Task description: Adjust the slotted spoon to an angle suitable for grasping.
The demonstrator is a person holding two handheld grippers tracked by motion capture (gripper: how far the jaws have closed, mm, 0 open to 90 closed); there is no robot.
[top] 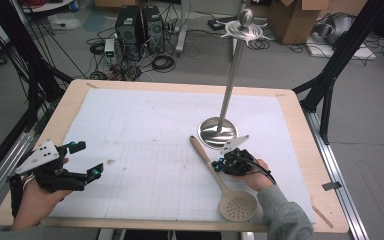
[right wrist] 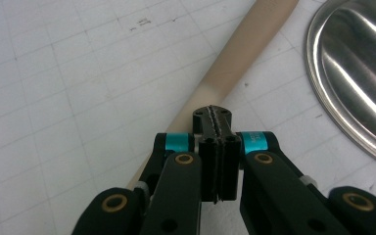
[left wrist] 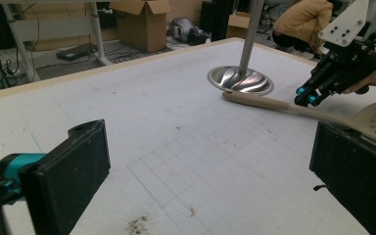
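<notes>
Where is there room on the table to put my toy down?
The big bare stretch of white mat between the left gripper and the spoon is free. It is crowded at the right, where the spoon, stand base and right gripper sit close.

- The slotted spoon (top: 223,182) at lower centre of the high view looks like matt beige plastic, smooth along the handle.
- The stand (top: 218,132) right of centre is polished metal, its round base mirror-glossy with streaked reflections.
- The table (top: 305,150) has a pale wood rim, smooth and unvarnished in look.
- The sheet (top: 150,145) over it is matt white with a faint printed grid, lightly stained.
- The right gripper (right wrist: 214,120) is black matt plastic with brass-coloured pins and glossy teal sleeves.
- The left gripper (left wrist: 200,171) has dull, finely grained black pads (left wrist: 73,171).
</notes>
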